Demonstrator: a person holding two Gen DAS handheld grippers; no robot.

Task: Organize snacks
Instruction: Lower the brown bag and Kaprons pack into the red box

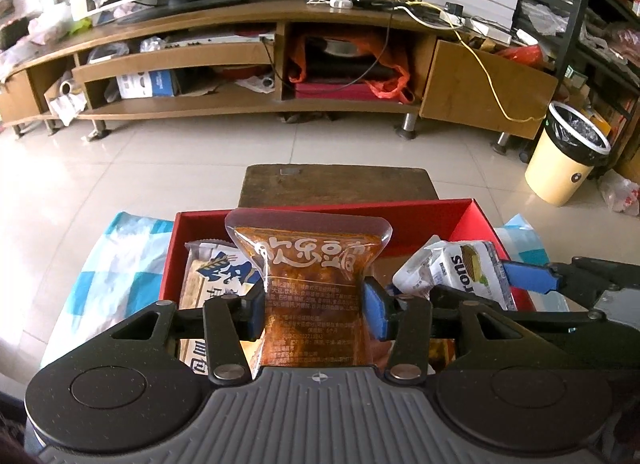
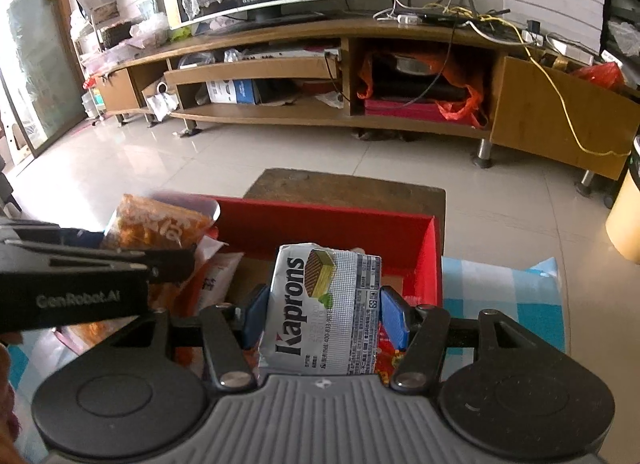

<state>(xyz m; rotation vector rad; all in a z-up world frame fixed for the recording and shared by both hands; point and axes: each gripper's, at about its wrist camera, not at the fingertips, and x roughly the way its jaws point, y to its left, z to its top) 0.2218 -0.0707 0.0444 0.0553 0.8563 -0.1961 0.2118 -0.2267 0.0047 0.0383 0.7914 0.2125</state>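
Both snacks hang over the red box (image 1: 476, 220)

Your left gripper (image 1: 316, 304) barely pinches the orange pouch (image 1: 308, 264) and your right gripper (image 2: 324, 312) clamps the Kaprons wafer pack (image 2: 320, 304); lower each into free space beside the bread packet (image 1: 212, 276) before letting go.

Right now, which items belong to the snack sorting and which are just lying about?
Job: orange snack pouch in left tool; Kaprons wafer pack in right tool; red box; bread packet.
Lying about: TV stand, bin, cables.
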